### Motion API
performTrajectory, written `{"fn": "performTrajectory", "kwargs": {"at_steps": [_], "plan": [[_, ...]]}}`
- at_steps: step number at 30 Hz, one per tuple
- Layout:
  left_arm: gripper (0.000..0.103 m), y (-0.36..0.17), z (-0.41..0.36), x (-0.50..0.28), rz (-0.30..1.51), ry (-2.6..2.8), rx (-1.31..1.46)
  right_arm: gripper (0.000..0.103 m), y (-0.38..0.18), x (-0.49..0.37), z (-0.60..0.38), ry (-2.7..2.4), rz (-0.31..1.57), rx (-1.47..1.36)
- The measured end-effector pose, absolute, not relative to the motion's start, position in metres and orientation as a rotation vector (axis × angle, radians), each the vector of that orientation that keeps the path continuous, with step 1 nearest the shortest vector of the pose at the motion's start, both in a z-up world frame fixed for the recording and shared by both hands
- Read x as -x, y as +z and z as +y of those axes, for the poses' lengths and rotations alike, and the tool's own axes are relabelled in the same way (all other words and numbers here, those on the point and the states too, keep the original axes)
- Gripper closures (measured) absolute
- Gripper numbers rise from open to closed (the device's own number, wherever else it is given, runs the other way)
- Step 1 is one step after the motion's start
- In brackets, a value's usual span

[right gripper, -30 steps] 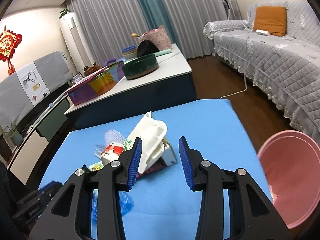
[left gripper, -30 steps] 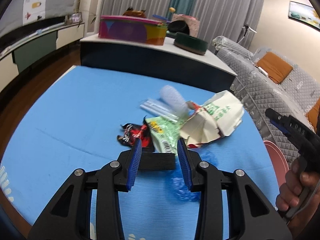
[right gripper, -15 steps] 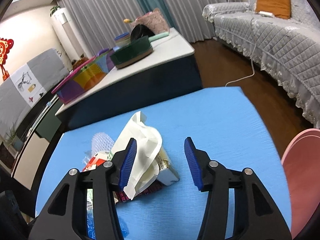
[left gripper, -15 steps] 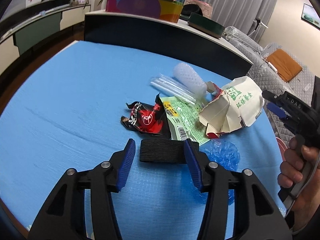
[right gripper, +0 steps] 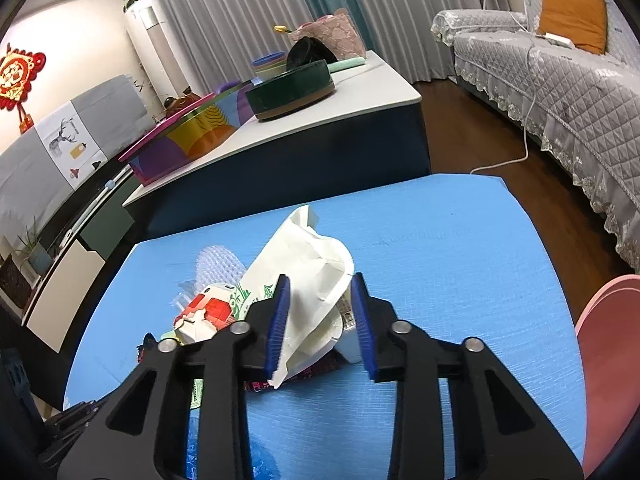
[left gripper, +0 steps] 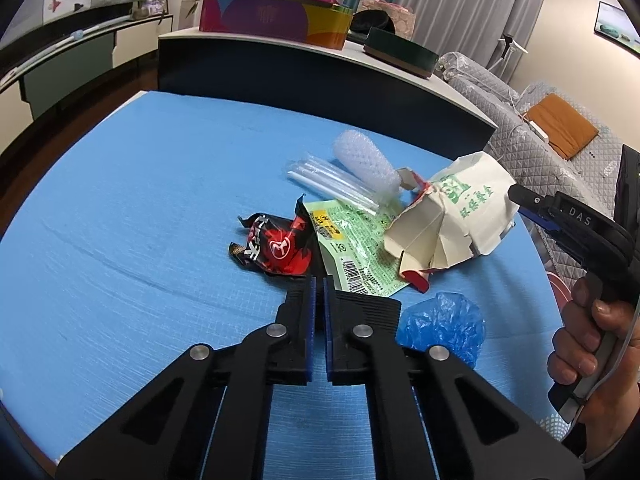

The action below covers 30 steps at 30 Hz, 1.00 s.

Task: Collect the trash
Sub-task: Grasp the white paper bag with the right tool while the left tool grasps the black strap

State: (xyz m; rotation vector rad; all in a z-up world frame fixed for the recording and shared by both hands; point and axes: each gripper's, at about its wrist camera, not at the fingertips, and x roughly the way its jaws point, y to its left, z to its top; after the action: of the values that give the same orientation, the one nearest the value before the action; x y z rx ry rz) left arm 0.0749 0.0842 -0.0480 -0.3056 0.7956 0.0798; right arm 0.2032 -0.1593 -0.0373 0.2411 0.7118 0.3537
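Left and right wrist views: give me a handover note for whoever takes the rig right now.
Left gripper: shut on the black band, which lies on the blue table.
Right gripper: jaws have just been closing, with the carton between them and the pads seemingly against it.
On the table: red wrapper, green wrapper, blue bag, bubble wrap, clear tubes.
The pink bin is off the table's right edge.
Done: both grips made, nothing lifted.
Left: carry the band and carton to the bin, then the rest.
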Motion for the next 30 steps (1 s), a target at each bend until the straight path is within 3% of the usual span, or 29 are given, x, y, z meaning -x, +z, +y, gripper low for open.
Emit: {"fn": "performTrajectory", "kwargs": {"at_steps": [6, 13, 14, 15, 17, 20, 25, 29, 30], "plan": [[0.103, -0.04, 0.082, -0.072, 0.77, 0.079, 0.296, 0.096, -0.029, -0.196, -0.157, 0.384, 0.689, -0.237], [0.101, -0.041, 0.083, -0.07, 0.779, 0.084, 0.3, 0.1, -0.013, -0.182, -0.152, 0.437, 0.653, -0.233], [0.092, -0.043, 0.083, -0.07, 0.786, 0.087, 0.302, 0.101, -0.012, -0.181, -0.152, 0.442, 0.649, -0.233], [0.071, -0.046, 0.084, -0.07, 0.797, 0.093, 0.304, 0.101, -0.009, -0.179, -0.152, 0.449, 0.642, -0.234], [0.051, -0.049, 0.085, -0.07, 0.801, 0.102, 0.31, 0.102, -0.005, -0.175, -0.153, 0.458, 0.63, -0.238], [0.048, -0.052, 0.084, -0.073, 0.812, 0.089, 0.318, 0.102, 0.003, -0.17, -0.152, 0.475, 0.613, -0.237], [0.049, -0.059, 0.078, -0.077, 0.844, 0.081, 0.299, 0.102, 0.017, -0.16, -0.153, 0.497, 0.591, -0.223], [0.066, -0.062, 0.077, -0.079, 0.869, 0.07, 0.314, 0.102, 0.027, -0.151, -0.154, 0.505, 0.585, -0.216], [0.075, -0.063, 0.077, -0.078, 0.87, 0.072, 0.311, 0.102, 0.029, -0.15, -0.155, 0.504, 0.587, -0.216]]}}
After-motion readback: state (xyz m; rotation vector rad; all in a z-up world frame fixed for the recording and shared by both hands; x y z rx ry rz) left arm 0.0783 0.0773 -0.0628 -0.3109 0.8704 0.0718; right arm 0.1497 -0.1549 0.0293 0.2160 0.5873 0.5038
